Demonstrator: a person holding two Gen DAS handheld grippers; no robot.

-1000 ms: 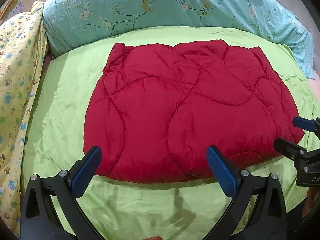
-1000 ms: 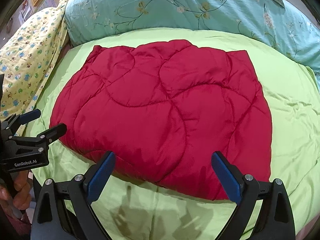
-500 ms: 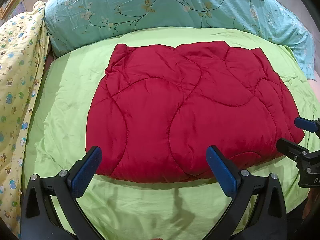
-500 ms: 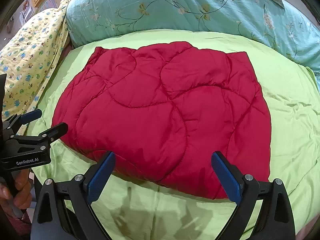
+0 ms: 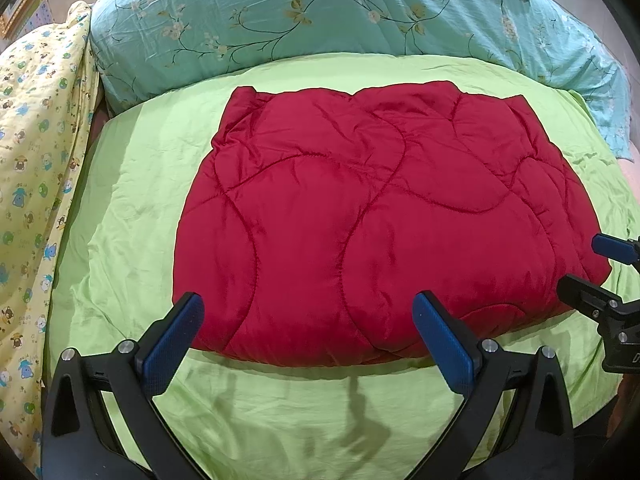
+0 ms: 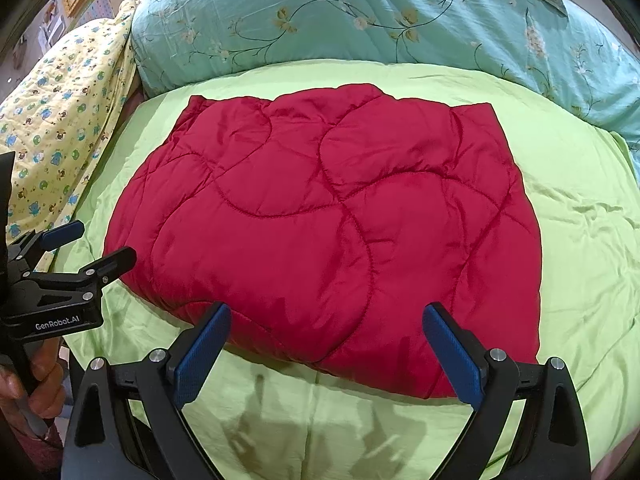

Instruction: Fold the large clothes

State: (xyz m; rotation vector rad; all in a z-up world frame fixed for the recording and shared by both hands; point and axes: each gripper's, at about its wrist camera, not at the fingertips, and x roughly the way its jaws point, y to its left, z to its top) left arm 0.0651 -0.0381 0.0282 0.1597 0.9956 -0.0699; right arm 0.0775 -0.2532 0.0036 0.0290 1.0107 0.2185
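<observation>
A red quilted garment [image 5: 376,220] [image 6: 332,228] lies folded into a thick rectangle on the lime-green bed sheet [image 5: 132,208] [image 6: 576,216]. My left gripper [image 5: 308,334] hovers open just short of its near edge, nothing between the blue pads. My right gripper [image 6: 326,342] is open too, above the near edge of the garment and holding nothing. In the left wrist view the right gripper [image 5: 592,264] shows at the right edge by the garment's near right corner. In the right wrist view the left gripper [image 6: 86,246] shows at the left, held by a hand [image 6: 34,392].
A teal floral pillow or duvet [image 5: 340,20] [image 6: 380,16] lies across the back of the bed. A yellow printed quilt [image 5: 36,152] [image 6: 60,112] is piled along the left side. Green sheet surrounds the garment on all sides.
Both grippers have drifted slightly; the garment sits a touch lower and further right in the left wrist view. The garment itself has not changed shape.
</observation>
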